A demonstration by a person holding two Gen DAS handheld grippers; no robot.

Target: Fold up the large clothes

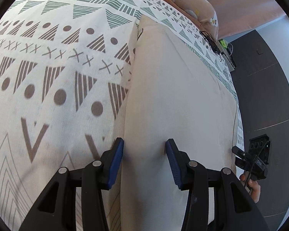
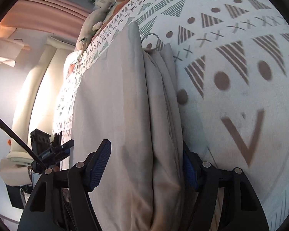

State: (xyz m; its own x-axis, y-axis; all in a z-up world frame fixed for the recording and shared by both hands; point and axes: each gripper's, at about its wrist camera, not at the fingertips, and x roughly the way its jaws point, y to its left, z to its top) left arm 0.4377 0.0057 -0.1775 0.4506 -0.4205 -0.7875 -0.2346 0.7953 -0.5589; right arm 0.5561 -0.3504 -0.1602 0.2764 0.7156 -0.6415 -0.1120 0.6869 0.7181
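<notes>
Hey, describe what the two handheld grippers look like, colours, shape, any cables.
Both the left gripper and the right gripper are black plastic linkage frames with silver round pivot pins. Each carries two flat fingers faced with ribbed blue pads. A black cable runs beside the left one in the right wrist view.

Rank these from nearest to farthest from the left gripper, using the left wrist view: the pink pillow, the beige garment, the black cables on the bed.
1. Beige garment, between the left gripper's fingers.
2. Black cables, upper right, at the bed's edge.
3. Pink pillow, top, beyond the patterned cover.
</notes>
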